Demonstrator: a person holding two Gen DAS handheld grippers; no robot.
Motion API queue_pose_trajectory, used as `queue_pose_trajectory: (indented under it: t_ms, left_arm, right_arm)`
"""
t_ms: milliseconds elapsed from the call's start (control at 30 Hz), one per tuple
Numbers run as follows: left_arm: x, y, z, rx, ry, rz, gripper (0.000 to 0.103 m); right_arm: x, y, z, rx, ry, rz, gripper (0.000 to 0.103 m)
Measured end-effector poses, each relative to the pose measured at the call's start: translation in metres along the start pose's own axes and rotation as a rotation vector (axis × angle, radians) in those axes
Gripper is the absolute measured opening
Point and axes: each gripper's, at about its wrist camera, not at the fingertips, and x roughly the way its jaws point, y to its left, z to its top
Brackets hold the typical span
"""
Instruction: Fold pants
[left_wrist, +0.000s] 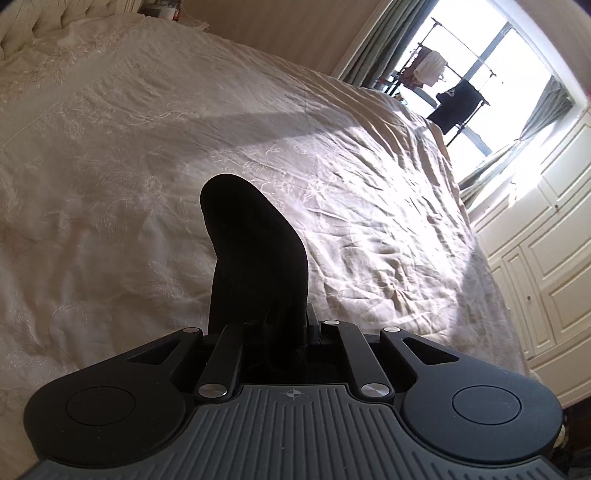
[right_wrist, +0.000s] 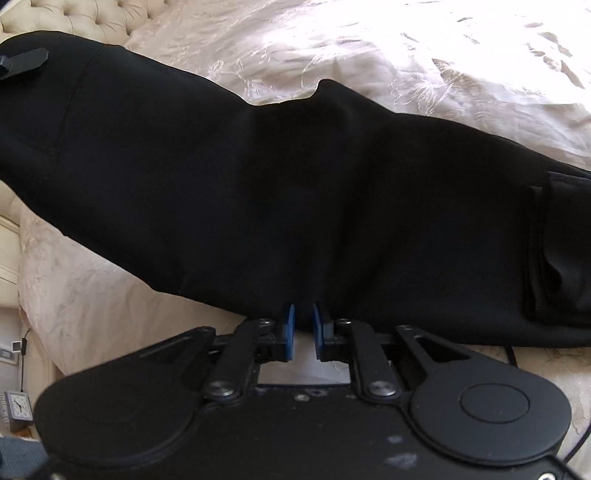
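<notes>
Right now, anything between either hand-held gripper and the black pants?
Nothing visible. The left hand-held gripper is shut on a fold of the black fabric pants. The right hand-held gripper has its blue pads at the pants' near edge, cloth between them. Only the cream embroidered bedspread lies beneath.
</notes>
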Motion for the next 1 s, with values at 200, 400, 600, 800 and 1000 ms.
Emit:
queue_pose_trajectory:
  t_ms: [200,400,600,800,1000]
  left_arm:
    - [0.041,-0.094,-0.019,0.102,0.006,-0.043,0.01]
    - [0.133,-0.167,-0.065,0.15,0.113,-0.074,0.011]
    - [0.22,-0.215,-0.114,0.192,0.309,-0.058,0.013]
    - [0.225,-0.252,-0.129,0.278,0.333,-0.063,0.023]
    - [0.2,-0.279,-0.117,0.361,0.28,-0.192,0.025]
  right_arm:
    - [-0.055,-0.049,0.01,-0.005,-0.102,-0.004,0.015]
    - [-0.096,-0.132,0.005,0.092,-0.147,-0.068,0.015]
    - [-0.117,-0.19,-0.012,0.196,-0.132,-0.138,0.015]
    - [-0.146,-0.231,-0.034,0.226,-0.129,-0.162,0.015]
    - [-0.153,-0.25,-0.035,0.232,-0.132,-0.176,0.017]
